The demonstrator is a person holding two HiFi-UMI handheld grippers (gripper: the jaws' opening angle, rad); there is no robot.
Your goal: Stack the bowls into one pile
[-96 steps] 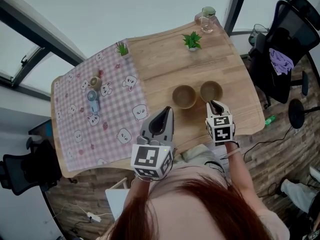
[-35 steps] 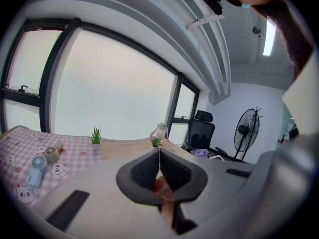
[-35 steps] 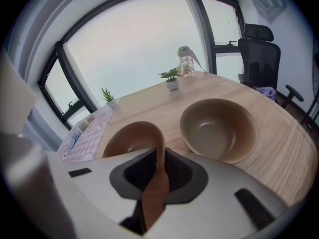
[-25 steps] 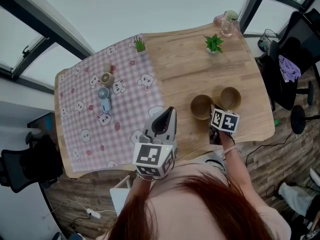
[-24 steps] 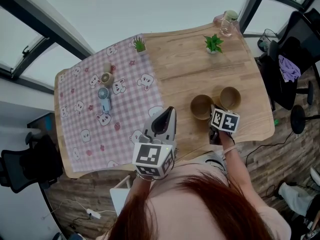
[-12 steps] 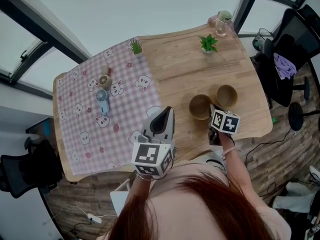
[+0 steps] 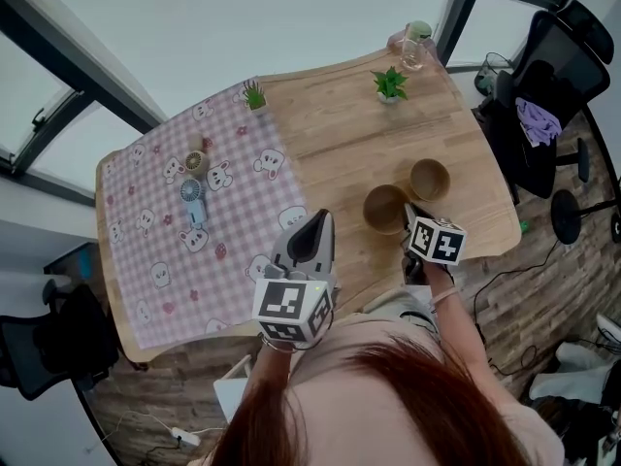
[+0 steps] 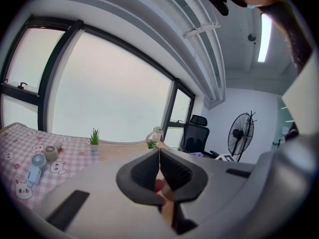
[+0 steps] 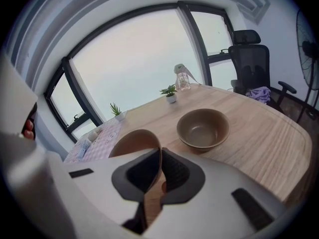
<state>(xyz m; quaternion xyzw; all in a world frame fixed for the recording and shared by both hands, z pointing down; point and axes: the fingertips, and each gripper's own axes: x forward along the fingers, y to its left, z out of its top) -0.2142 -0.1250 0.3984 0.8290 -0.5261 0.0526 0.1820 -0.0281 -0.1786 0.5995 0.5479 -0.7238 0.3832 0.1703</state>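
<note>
Two brown bowls stand side by side on the wooden table (image 7: 340, 134). My right gripper (image 7: 410, 216) is shut on the near rim of the left bowl (image 7: 385, 209). In the right gripper view that bowl's wall (image 9: 133, 139) sits pinched between the jaws of the right gripper (image 9: 160, 156) and looks tipped. The other bowl (image 7: 429, 179) (image 9: 203, 128) stands free and empty just to the right. My left gripper (image 7: 315, 229) (image 8: 159, 156) hovers shut and empty over the table's near edge, left of the bowls.
A pink checked cloth (image 7: 165, 250) covers the table's left half, with a small hand fan (image 7: 191, 202) on it. Two small potted plants (image 7: 389, 83) (image 7: 254, 95) and a glass jar (image 7: 415, 45) stand along the far edge. An office chair (image 7: 543, 95) is at the right.
Earlier the right gripper stood before the right bowl; it has since moved to the left bowl's near rim and shut on it. Over the last second it rose slightly. The left gripper held still.
</note>
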